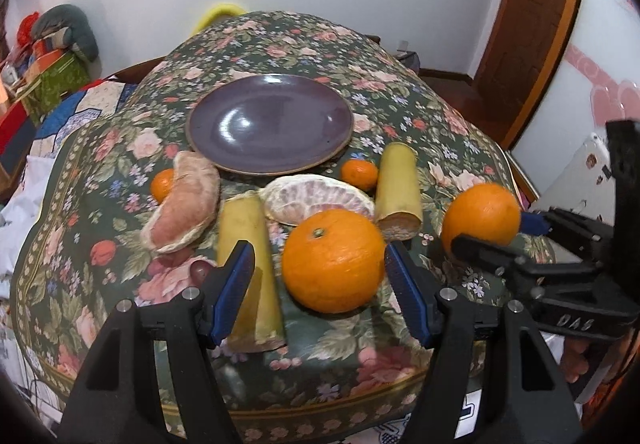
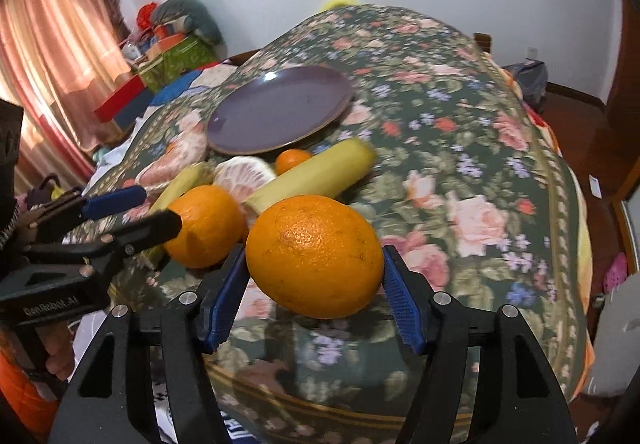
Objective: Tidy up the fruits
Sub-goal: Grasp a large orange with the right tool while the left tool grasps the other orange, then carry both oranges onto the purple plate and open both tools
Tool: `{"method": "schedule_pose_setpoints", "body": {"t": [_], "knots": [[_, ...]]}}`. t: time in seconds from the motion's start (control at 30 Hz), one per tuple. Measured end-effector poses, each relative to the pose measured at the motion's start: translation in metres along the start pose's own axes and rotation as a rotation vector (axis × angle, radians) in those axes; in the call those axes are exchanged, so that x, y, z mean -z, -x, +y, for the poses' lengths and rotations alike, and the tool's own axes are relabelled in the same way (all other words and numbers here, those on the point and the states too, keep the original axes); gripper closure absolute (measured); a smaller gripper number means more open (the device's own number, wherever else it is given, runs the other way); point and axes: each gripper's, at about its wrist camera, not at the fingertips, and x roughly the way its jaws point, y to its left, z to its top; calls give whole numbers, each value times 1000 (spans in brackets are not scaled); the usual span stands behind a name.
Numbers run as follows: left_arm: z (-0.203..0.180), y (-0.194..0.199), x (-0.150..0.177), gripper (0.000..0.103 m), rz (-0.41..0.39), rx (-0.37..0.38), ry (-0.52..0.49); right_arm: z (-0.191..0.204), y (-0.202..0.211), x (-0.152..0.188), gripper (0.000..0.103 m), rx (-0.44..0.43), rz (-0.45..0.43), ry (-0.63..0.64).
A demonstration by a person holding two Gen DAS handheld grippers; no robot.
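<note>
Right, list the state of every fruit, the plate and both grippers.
Left orange, whole, on the cloth.
Right orange, whole, gripped.
Left gripper, jaws open, left orange not gripped.
Right gripper, jaws shut on the right orange.
Plate, empty.
Banana pieces, cut, unpeeled, lying flat.
Grapefruit pieces, peeled, off the plate.
Tangerines, whole, off the plate.

Left gripper (image 1: 320, 284) astride orange (image 1: 333, 261), right pad touching, left pad on banana piece (image 1: 250, 276). Right gripper (image 1: 492, 234) clamping second orange (image 1: 482, 214). Purple plate (image 1: 270, 124) bare on floral cloth (image 1: 400, 84).
</note>
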Motion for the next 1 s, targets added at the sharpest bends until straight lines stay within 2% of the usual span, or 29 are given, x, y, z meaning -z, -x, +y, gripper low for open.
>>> {"method": "schedule_pose_setpoints", "body": {"t": [0.23,0.6,0.73,0.83,1.0], "knots": [[-14,-28,1,36,75,-31,-26,-13,6,-2,41,-17,-18,-23],[-18,-40,2,35,56,-93,-68,-15,3,-1,41,-32,-12,-32],[-16,-39,1,36,55,-80,-65,-13,7,-2,41,-27,-19,-29],[-10,-34,0,36,62,-32,-25,-11,11,-5,41,-23,-28,-22],[-4,-16,-3,36,18,-20,0,-5,18,-11,41,-17,-49,-8]]}}
